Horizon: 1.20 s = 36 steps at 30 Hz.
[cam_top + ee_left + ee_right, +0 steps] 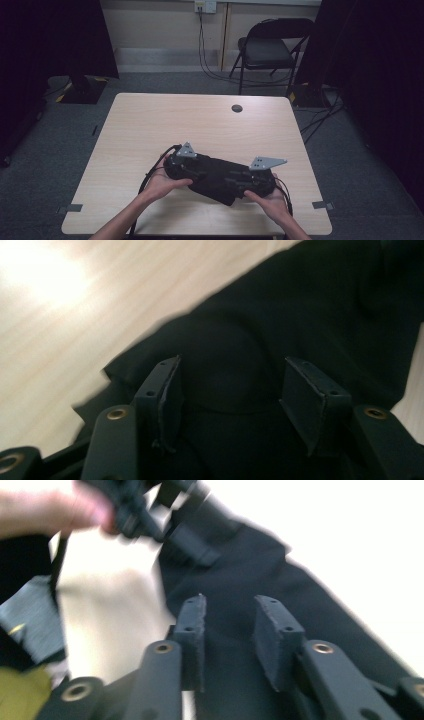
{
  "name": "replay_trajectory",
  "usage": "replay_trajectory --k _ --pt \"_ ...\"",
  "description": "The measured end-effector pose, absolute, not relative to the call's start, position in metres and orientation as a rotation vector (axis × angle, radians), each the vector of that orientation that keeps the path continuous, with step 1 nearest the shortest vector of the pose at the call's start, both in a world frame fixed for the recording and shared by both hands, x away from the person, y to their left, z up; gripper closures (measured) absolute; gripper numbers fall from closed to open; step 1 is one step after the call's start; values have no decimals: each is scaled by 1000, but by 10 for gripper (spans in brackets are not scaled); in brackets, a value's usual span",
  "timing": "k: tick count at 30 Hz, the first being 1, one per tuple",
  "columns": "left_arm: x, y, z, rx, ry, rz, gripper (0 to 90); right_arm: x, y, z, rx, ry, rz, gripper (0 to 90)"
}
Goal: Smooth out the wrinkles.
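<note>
high view, one black cloth (220, 182), two tools, left tool (196, 172), right tool (244, 183)

A: Where does the high view sit?

B: Above the near edge of the tabletop (150, 115), facing forward and down, far enough off to take in all four corners.

A: The two others?

B: Each rides a hand-held gripper, very close, looking along its jaws at the black cloth (300, 305). All three share that cloth (220, 180) near the tabletop's front edge.
</note>
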<state>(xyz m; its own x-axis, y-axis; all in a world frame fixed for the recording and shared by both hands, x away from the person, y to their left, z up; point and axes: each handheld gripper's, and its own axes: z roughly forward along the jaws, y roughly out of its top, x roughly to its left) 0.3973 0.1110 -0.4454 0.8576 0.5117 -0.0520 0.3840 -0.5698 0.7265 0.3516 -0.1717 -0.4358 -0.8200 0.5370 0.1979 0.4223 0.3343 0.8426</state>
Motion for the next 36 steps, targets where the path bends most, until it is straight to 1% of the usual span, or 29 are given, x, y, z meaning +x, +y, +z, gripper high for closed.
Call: replay_trajectory --k 2,4,8,9,11,12,13,15,17,18,20,22,24,28,31,36 --pt "393 114 -452 2234 647 209 413 358 -173 -430 939 2422 1499 712" --pt "389 116 -457 2246 643 207 412 363 -170 -433 972 2439 1445 759" --pt "382 117 -453 2275 624 210 408 357 -167 -450 982 2516 1335 747" --pt "381 119 -449 2270 615 210 409 353 -169 -454 984 2531 1317 735" --pt "383 123 -441 2205 630 181 426 347 -174 -458 991 2536 1300 701" --pt "384 123 -437 2193 629 197 431 345 -178 -459 1005 2526 1305 667" --pt "386 121 -434 2184 623 215 430 343 -180 -460 1017 2513 1308 615" --pt "392 117 -434 2167 597 211 421 341 -183 -460 1057 2495 1300 521" --pt "397 114 -442 2209 625 195 407 339 -184 -460 1075 2476 1297 484" --pt "398 113 -447 2223 642 176 384 338 -185 -462 1090 2460 1293 453" --pt "396 114 -461 2238 664 145 376 337 -184 -465 1115 2451 1262 436" --pt "390 115 -467 2213 665 184 390 340 -183 -469 1152 2459 1242 427" --pt "387 112 -468 2234 658 223 394 344 -180 -473 1193 2446 1206 427" --pt "381 114 -476 2198 678 259 410 349 -172 -480 1157 2429 1139 421" --pt "386 118 -480 2156 701 240 415 359 -174 -483 1140 2418 1154 426" --pt "399 118 -484 2132 727 321 419 377 -168 -488 1070 2373 1142 425"
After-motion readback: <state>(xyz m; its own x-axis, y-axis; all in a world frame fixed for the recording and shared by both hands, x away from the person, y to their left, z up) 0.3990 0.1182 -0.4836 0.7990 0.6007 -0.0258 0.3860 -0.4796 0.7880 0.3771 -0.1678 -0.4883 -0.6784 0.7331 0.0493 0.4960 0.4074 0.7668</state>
